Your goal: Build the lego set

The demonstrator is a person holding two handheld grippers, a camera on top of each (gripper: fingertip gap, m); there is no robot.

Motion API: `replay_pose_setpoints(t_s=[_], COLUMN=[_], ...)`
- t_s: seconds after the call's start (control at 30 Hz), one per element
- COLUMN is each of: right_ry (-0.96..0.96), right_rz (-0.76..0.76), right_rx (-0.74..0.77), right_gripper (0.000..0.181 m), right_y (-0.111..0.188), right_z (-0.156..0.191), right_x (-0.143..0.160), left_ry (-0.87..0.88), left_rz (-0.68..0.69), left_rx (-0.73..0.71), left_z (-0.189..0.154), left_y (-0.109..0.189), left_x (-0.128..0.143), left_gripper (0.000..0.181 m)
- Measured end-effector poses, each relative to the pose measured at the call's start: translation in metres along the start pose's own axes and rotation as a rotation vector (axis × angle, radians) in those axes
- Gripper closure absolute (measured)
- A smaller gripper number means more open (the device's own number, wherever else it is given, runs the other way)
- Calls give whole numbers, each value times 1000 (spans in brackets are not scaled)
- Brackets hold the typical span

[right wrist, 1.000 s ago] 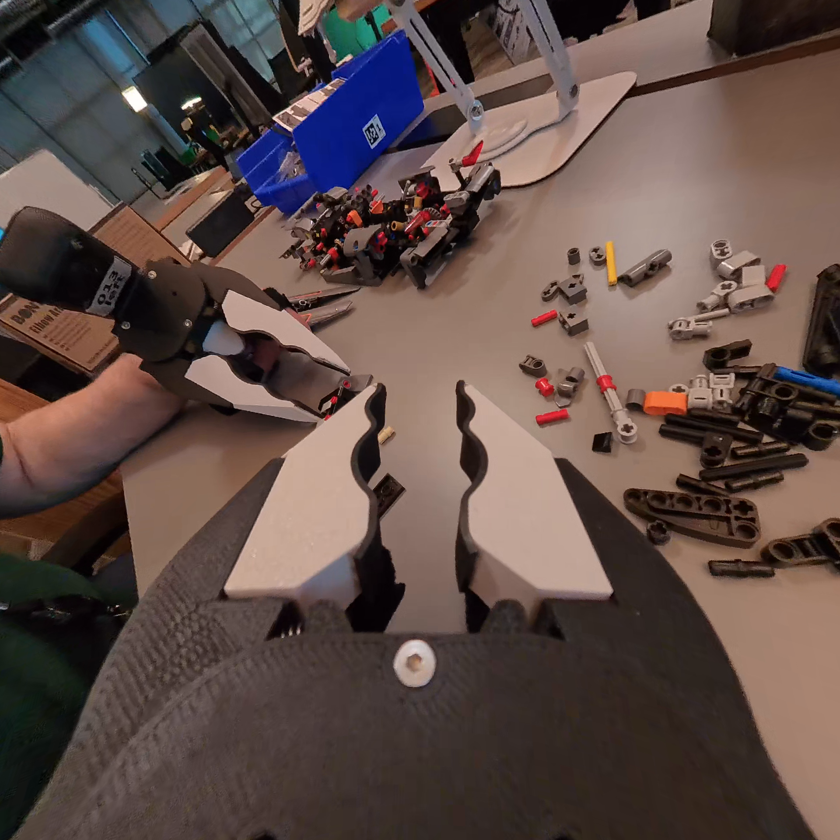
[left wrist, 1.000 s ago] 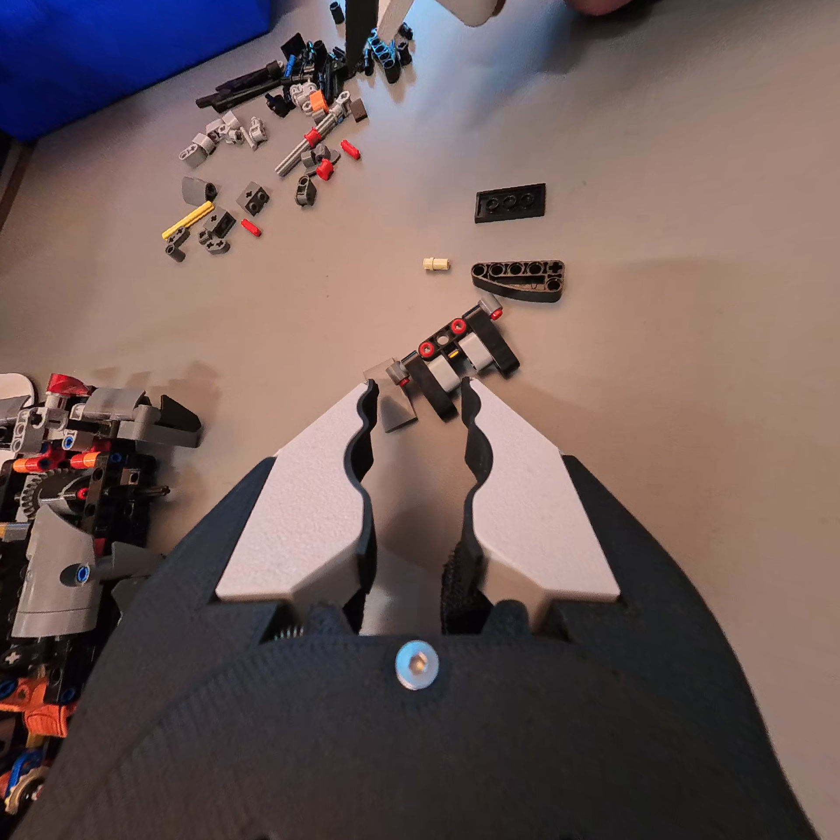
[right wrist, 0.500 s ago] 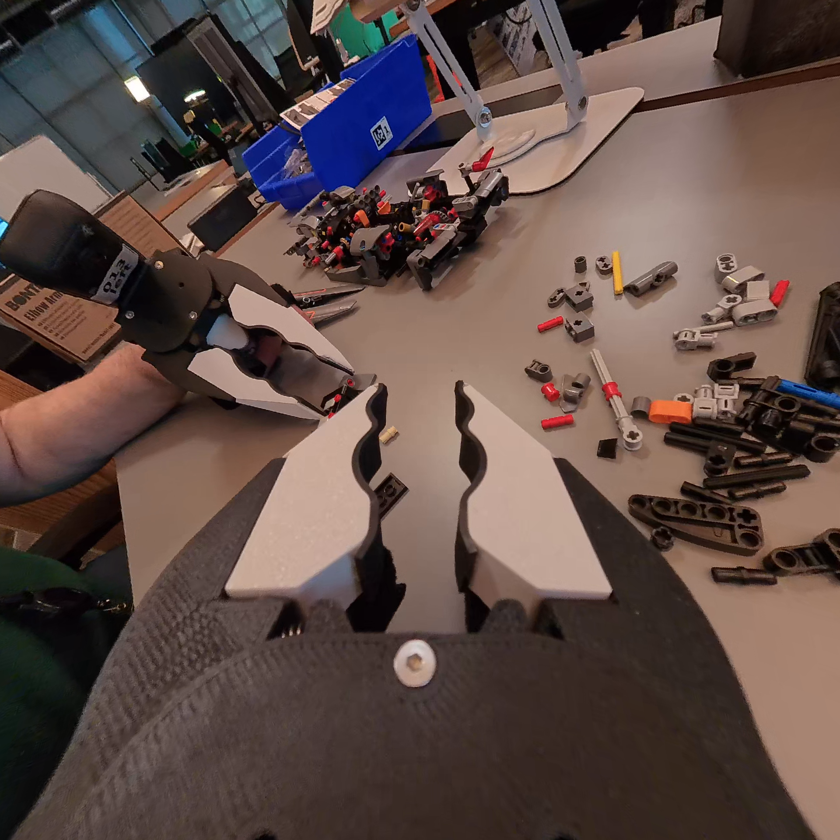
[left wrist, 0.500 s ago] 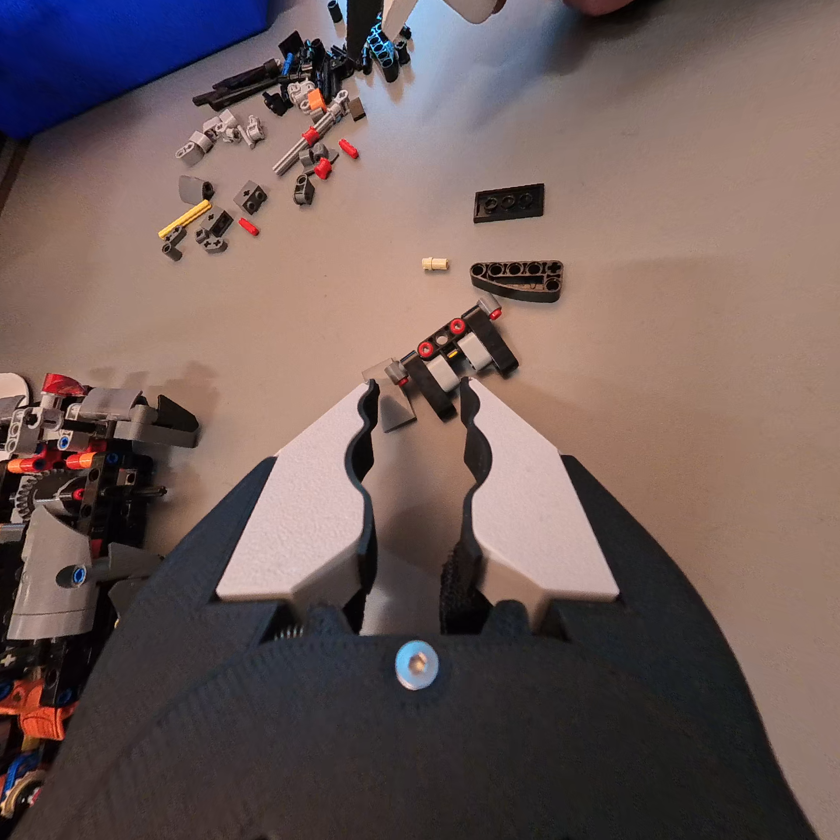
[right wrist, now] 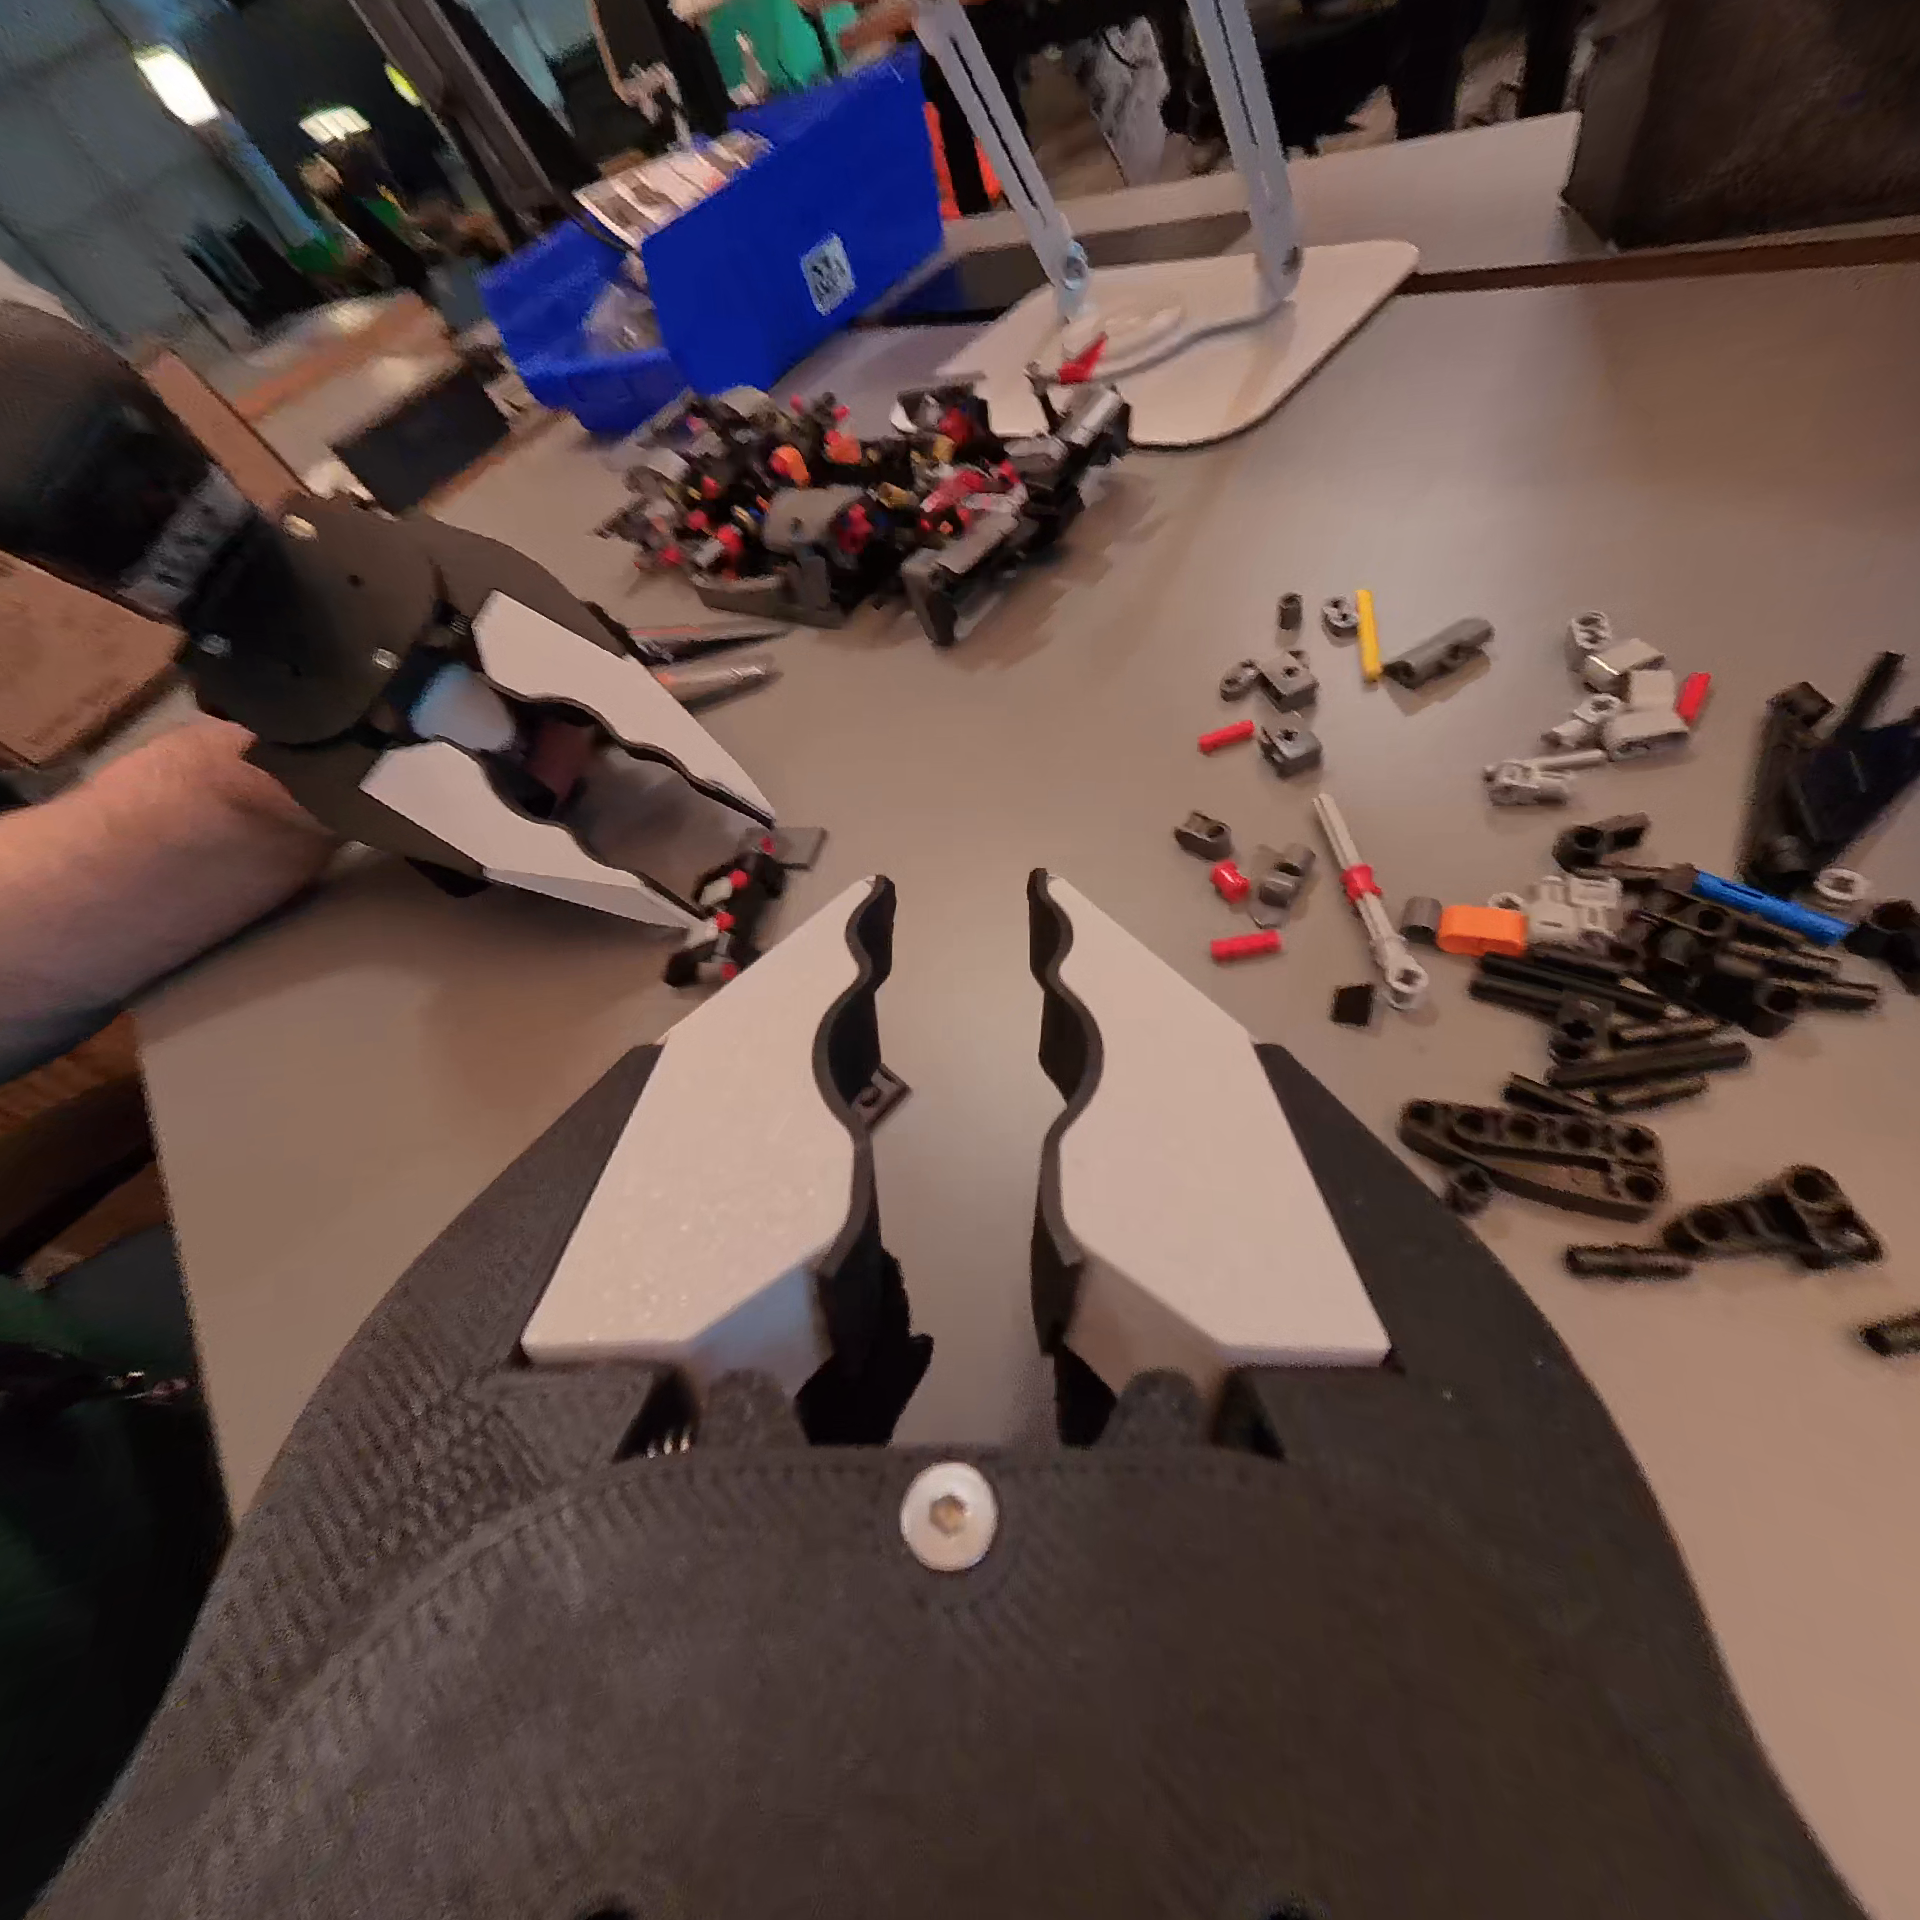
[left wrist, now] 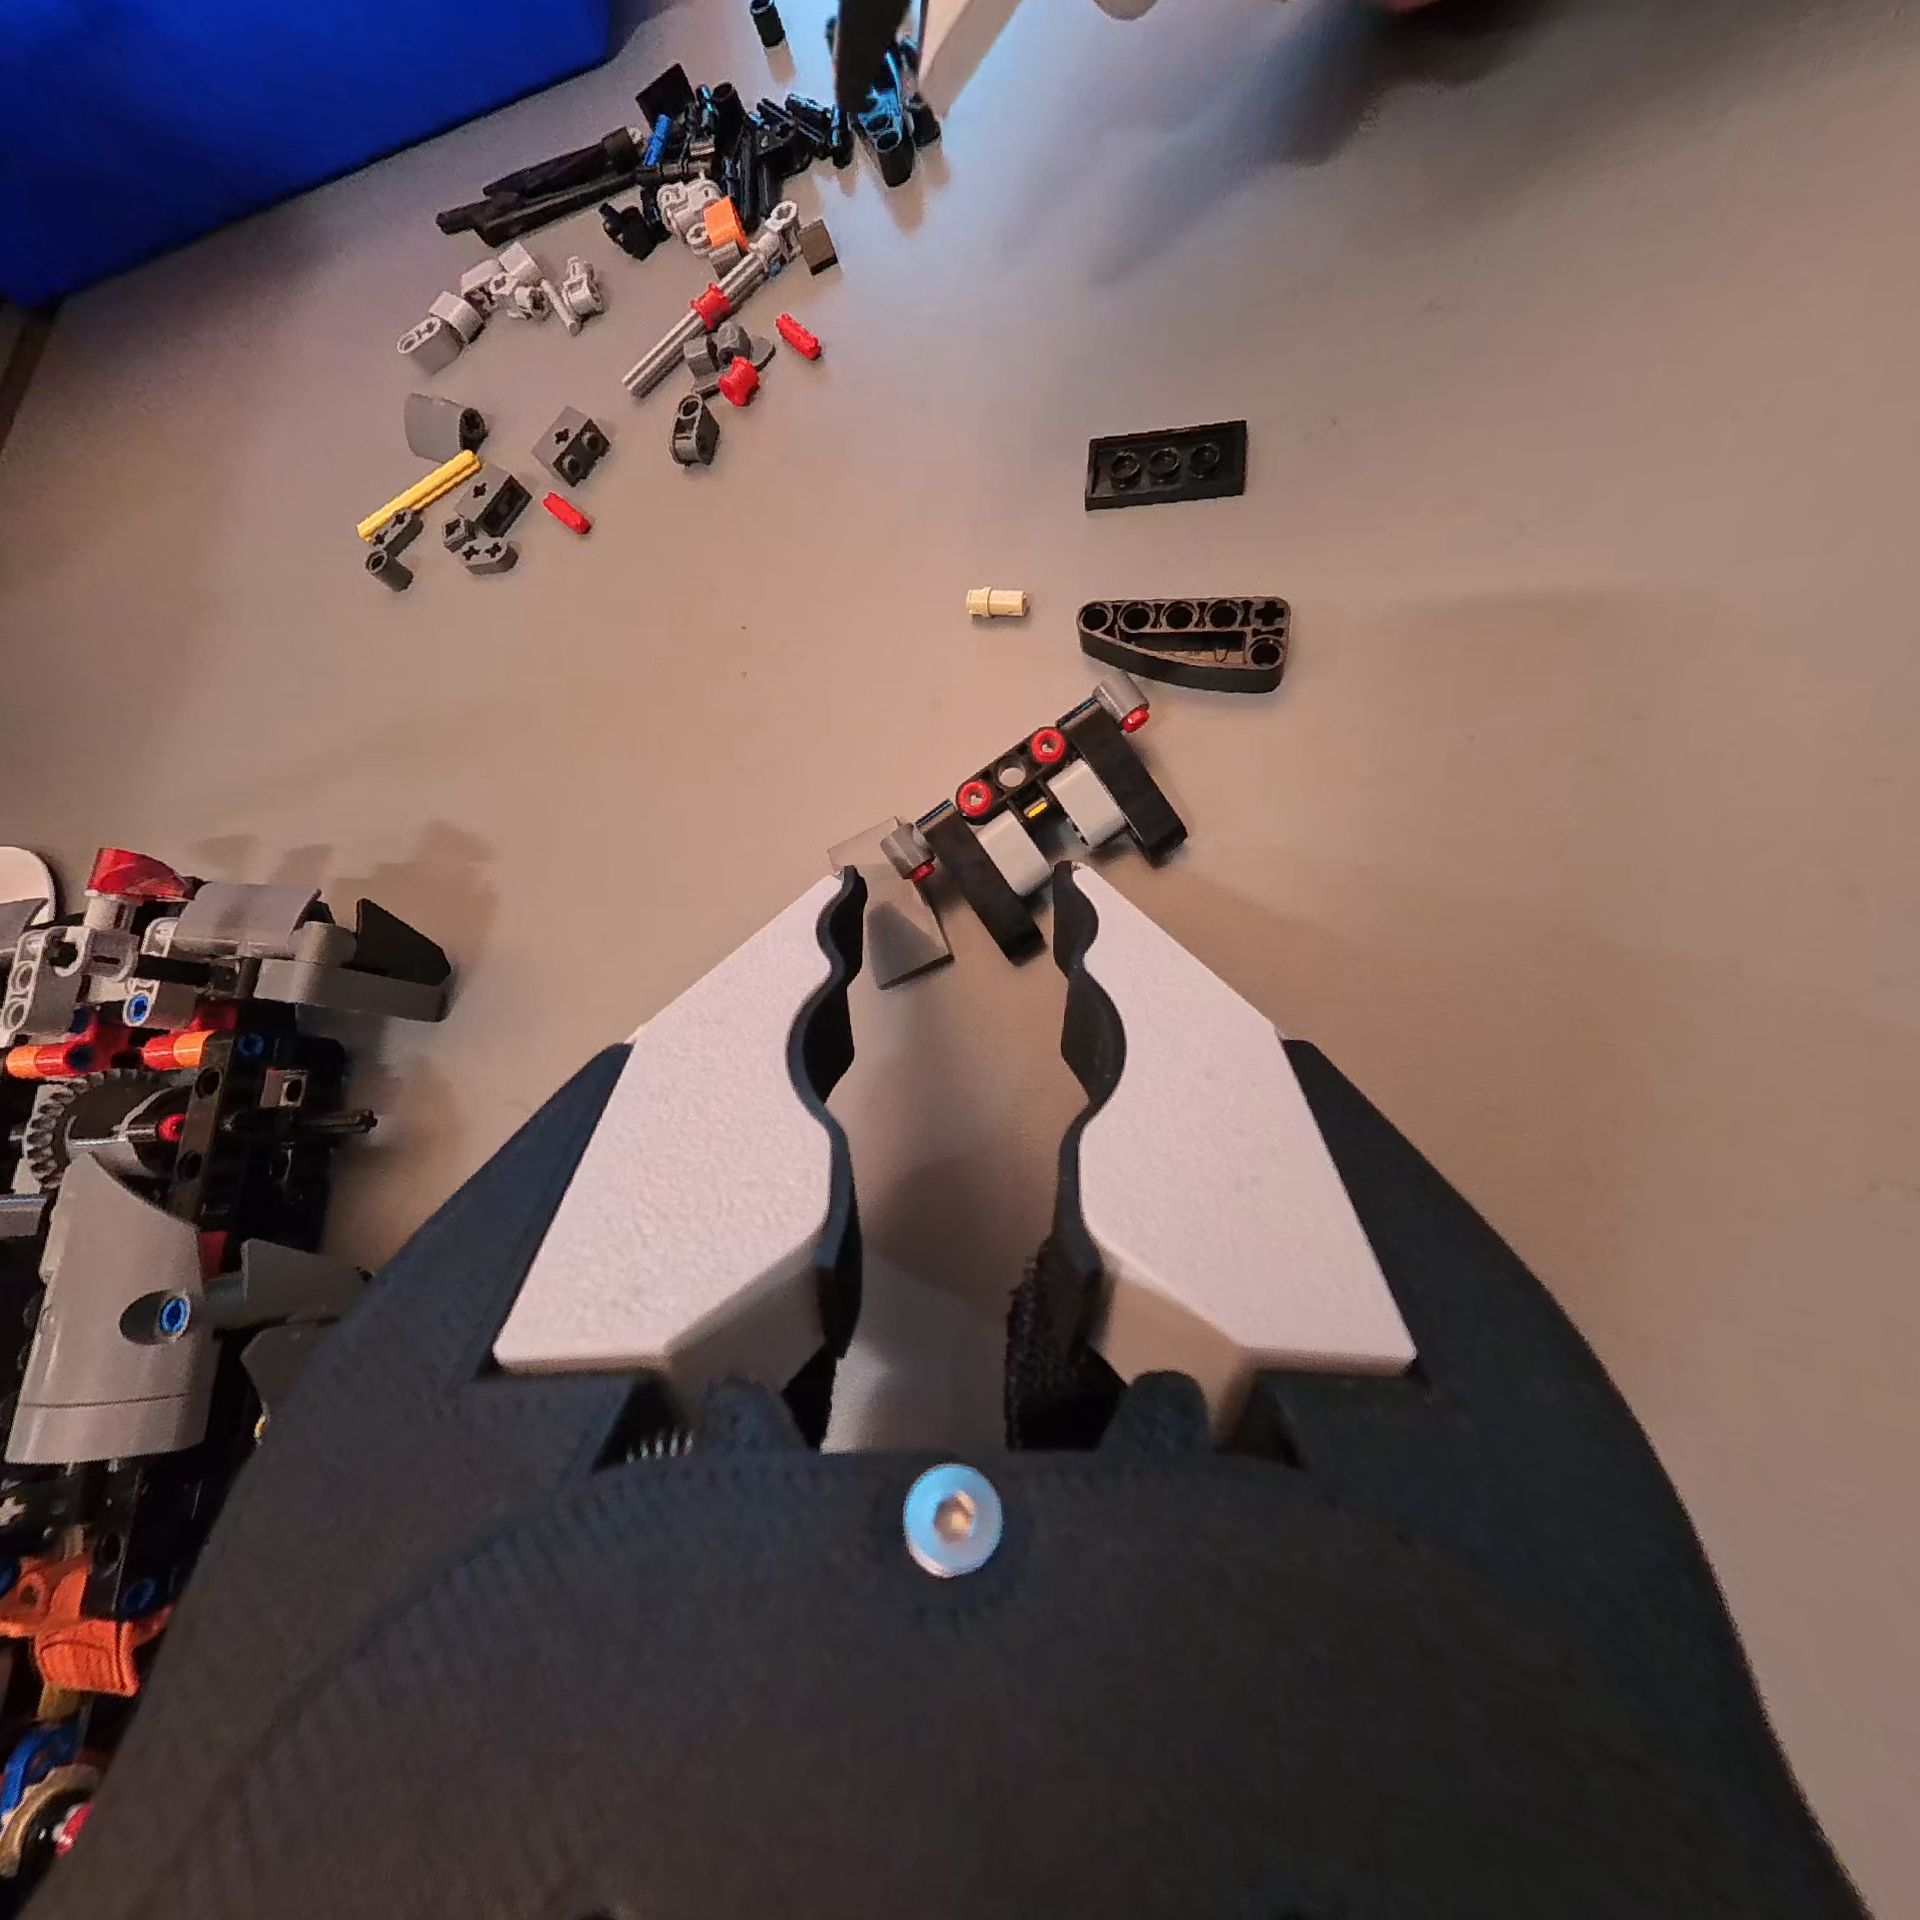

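Left wrist view: the left gripper [left wrist: 956, 883] hovers low over the grey worktop [left wrist: 1507, 935], jaws apart, its tips just short of a small black, grey and red lego piece [left wrist: 1039, 821]. A black wedge beam [left wrist: 1190, 639] and a black plate [left wrist: 1164, 464] lie beyond it. The half-built model [left wrist: 156, 1122] sits at the worktop's left edge.

Right wrist view: the right gripper [right wrist: 956, 883] hangs above the worktop with jaws apart, empty. Loose parts [right wrist: 1621, 935] are scattered to its right.
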State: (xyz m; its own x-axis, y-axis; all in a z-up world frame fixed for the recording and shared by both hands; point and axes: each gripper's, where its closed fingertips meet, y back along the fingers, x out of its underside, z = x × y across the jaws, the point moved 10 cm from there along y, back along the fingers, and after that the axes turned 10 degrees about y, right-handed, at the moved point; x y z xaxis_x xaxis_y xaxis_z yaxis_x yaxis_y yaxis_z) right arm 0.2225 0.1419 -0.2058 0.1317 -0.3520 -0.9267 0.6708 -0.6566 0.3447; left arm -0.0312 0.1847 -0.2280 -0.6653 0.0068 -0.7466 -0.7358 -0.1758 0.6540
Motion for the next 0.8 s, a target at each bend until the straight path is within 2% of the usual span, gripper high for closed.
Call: replay_pose_setpoints(t_s=[0.3, 0.6, 0.8], right_ry=[111, 149, 329], right_rz=[173, 250, 373], right_rx=[159, 200, 184], right_gripper=[155, 150, 153], right_y=[2, -4, -41], right_z=[-33, -61, -66], right_x=[-16, -34, -45], left_ry=[12, 12, 13], left_rz=[4, 4, 5], left_rx=[8, 10, 12], left_z=[1, 1, 1], left_y=[-1, 0, 0], left_x=[0, 0, 0], left_gripper=[146, 147, 147])
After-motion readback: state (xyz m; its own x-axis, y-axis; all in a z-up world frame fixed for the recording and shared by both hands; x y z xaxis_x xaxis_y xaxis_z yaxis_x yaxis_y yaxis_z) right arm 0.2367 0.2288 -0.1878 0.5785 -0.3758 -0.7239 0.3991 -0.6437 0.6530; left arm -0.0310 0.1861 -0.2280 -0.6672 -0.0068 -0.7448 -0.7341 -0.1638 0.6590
